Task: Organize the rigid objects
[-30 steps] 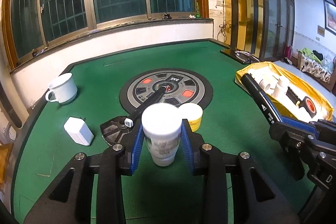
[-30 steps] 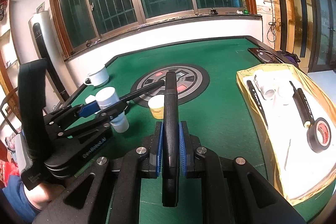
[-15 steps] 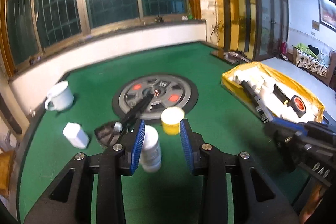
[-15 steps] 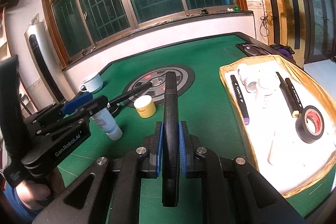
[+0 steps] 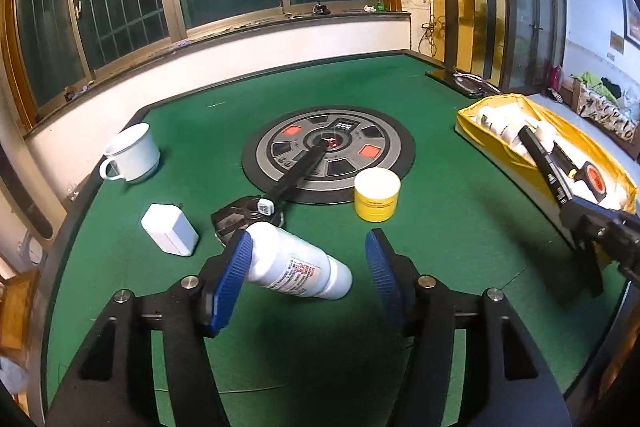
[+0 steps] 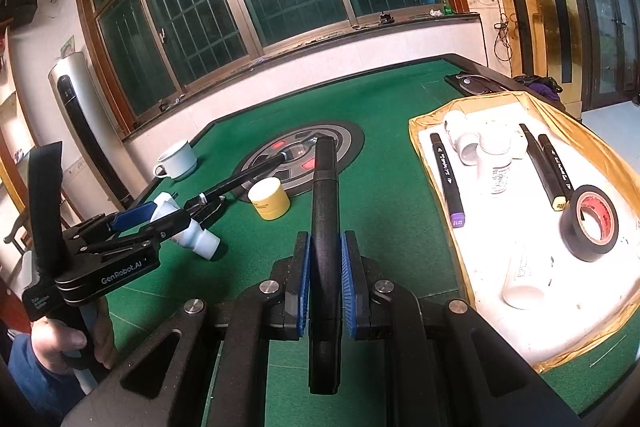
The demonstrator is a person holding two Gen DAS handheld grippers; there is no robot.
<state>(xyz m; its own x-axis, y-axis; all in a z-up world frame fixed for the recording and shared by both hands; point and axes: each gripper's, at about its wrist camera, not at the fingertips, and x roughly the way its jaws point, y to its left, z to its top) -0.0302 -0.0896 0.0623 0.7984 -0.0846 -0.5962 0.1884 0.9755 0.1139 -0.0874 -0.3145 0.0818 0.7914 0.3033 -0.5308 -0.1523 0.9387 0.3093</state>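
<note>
Your left tool (image 5: 308, 259) is opening around the tipped white bottle (image 5: 298, 267), apparently lying on the worktop (image 5: 460, 227), your right tool (image 6: 325, 275) clamps a black marker (image 6: 325, 211), and the tray (image 6: 480, 247) is part-filled.

Matt green felt table (image 5: 440, 227); glossy white plastic bottle (image 5: 296, 267).

The left gripper (image 5: 308, 267) has its jaws opening around a white bottle (image 5: 296, 265) that lies tipped on the green desk (image 5: 460, 227), its cap end against the left pad and well apart from the right one. Beyond it stand a yellow jar (image 5: 377, 195), a white box (image 5: 170, 229) and a white mug (image 5: 130, 155) far left. A yellow tray (image 5: 496, 151) sits at right.
</note>
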